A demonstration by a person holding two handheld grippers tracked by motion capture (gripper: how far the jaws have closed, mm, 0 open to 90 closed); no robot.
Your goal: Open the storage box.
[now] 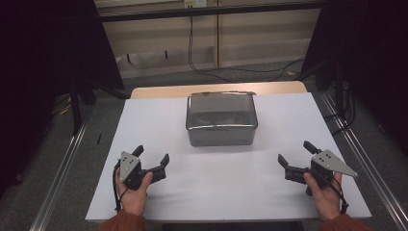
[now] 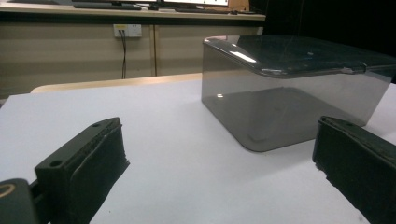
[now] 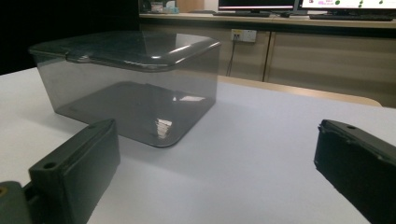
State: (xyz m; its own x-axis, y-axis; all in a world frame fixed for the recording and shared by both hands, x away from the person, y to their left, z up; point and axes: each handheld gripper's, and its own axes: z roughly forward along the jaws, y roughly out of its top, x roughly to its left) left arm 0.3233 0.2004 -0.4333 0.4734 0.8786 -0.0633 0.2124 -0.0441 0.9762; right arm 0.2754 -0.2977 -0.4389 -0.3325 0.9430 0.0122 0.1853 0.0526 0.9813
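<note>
While both hand-held grippers, left (image 1: 153, 159) and right (image 1: 294, 154), rest wide open, empty, smoky lidded box (image 1: 221, 119) sits mid-bench (image 1: 159, 192), well apart. Risk: smooth walls slip; one-sided push skids box.

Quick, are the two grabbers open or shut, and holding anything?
Left gripper: open, holding nothing.
Right gripper: open, holding nothing.

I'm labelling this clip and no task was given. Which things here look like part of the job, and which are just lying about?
Likely part of the job:
- grey see-through lidded box, lid on
- left tongs, open, short of the box
- right tongs, open, short of the box
- white table top

Just lying about:
- black cable on the floor behind
- wall socket
- monitors on the far counter
</note>
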